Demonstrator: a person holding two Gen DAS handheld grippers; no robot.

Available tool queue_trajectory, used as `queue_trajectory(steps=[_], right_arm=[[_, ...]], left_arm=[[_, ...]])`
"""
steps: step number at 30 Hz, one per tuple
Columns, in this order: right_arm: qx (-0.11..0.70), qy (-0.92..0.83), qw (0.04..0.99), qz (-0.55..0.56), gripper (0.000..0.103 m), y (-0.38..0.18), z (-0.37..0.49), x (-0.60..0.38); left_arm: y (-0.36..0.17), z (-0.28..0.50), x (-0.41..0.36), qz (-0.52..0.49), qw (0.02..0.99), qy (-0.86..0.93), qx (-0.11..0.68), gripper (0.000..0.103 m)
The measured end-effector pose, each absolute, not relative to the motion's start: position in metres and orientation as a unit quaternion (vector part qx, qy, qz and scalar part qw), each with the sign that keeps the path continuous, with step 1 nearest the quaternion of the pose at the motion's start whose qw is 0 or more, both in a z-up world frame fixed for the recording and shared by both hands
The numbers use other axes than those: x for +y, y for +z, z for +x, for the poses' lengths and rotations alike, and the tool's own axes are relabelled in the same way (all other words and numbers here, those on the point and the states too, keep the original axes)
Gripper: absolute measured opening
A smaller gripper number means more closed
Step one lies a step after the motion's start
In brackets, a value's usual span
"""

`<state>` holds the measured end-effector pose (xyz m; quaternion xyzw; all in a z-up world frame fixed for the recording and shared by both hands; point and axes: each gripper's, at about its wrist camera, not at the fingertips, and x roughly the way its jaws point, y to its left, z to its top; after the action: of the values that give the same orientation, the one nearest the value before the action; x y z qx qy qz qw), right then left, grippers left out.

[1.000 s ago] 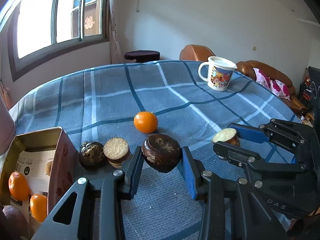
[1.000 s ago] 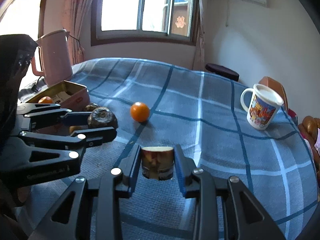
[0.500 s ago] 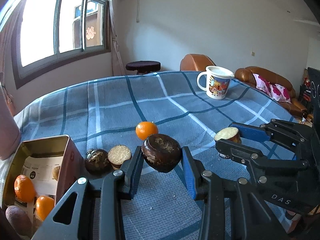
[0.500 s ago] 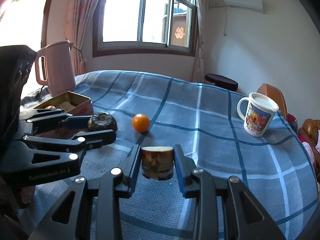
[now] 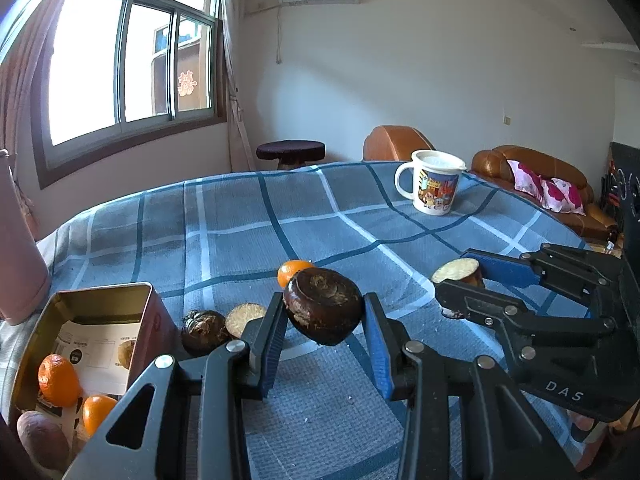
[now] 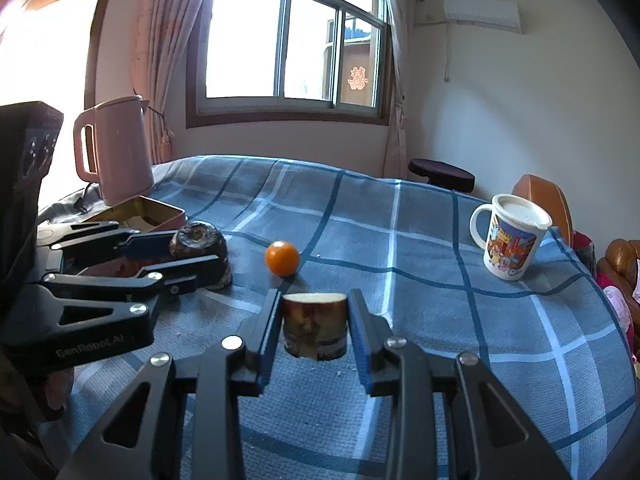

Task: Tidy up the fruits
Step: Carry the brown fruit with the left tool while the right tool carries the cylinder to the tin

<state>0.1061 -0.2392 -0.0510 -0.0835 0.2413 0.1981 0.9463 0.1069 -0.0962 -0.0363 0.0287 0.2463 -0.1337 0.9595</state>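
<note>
Left tongs (image 5: 323, 334) clamping dark fruit (image 5: 322, 305), right tongs (image 6: 315, 330) clamping cut piece (image 6: 314, 326), orange (image 6: 282, 258) ahead, tin (image 5: 86, 320) left

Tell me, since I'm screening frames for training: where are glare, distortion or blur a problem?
Left wrist view: window blown out white, fisheye bends the tablecloth edge, dark fruit in the left gripper stays sharp. Right wrist view: glare washes out the upper left beside the pink kettle; cut fruit piece sharp.
</note>
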Motion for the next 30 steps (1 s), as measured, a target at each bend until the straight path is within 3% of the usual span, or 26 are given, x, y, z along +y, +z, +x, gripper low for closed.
queue_trajectory(steps=[30], right_arm=[[0.196,0.198,0.958,-0.069,0.035,-0.041,0.092,-0.248]], left_arm=[[-0.027,0.089,-0.092,0.026,0.973,-0.117,0.195,0.04]])
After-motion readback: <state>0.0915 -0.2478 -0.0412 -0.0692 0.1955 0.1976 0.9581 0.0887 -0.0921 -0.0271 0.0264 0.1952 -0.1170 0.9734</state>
